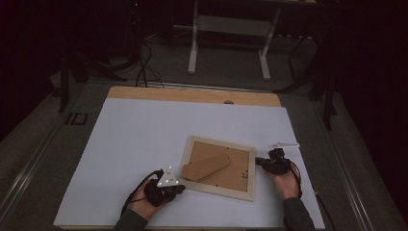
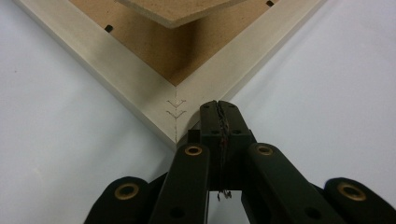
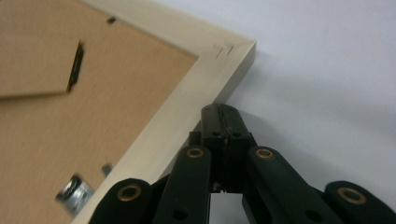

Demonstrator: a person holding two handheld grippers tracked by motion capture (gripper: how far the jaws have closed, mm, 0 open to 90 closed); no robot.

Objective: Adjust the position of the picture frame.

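Your picture frame (image 1: 219, 167) lies face down on the white table cover (image 1: 144, 139), its brown backing board and stand uppermost. Your left gripper (image 2: 217, 106), jaws pressed together on nothing, has its tips at the frame's near-left corner. Your right gripper (image 3: 223, 112), jaws likewise pressed together and empty, sits against the frame's right edge near the far corner.

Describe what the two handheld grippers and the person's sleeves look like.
Both grippers are black. The left gripper carries a grey three-cornered plate with white dots on top, and a black cable loops from it. The right gripper has a dark cable trailing past the wrist. Up close, the black fingers are driven by flat link bars with brass-coloured rivets. The sleeves are dark grey-green.
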